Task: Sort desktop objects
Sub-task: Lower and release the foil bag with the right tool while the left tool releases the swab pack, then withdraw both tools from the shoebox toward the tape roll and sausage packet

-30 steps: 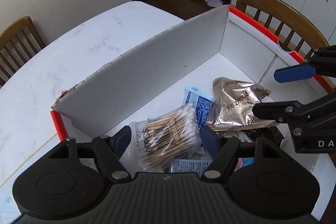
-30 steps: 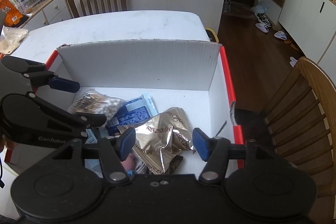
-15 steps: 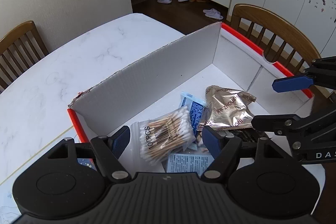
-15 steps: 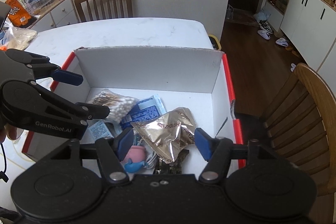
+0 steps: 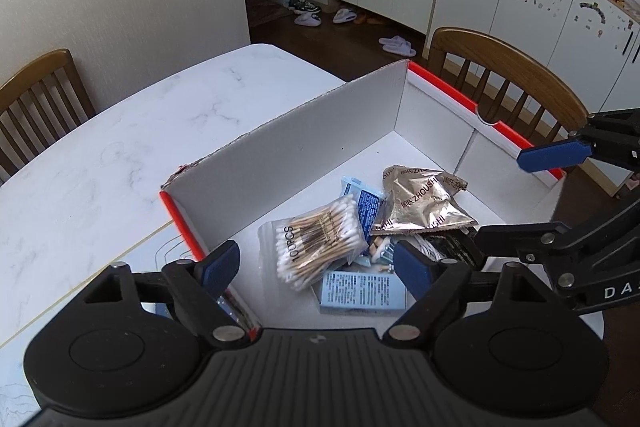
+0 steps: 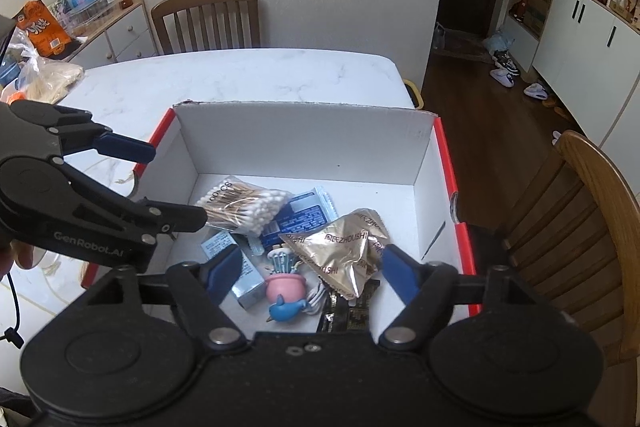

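Both grippers, the left gripper (image 5: pixel 316 267) and the right gripper (image 6: pixel 310 269), hang wide open with nothing in them. Under them the box (image 6: pixel 304 143) holds the cotton swabs (image 5: pixel 318 241), gold packet (image 6: pixel 340 247) and pink pot (image 6: pixel 285 285) (all jumbled together). The sorting looks mostly still to do.

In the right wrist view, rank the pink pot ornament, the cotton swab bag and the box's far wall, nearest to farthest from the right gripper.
1. Pink pot ornament, just ahead of the right gripper, nearer its left finger.
2. Cotton swab bag, farther in, to the left.
3. Far wall, across the box.
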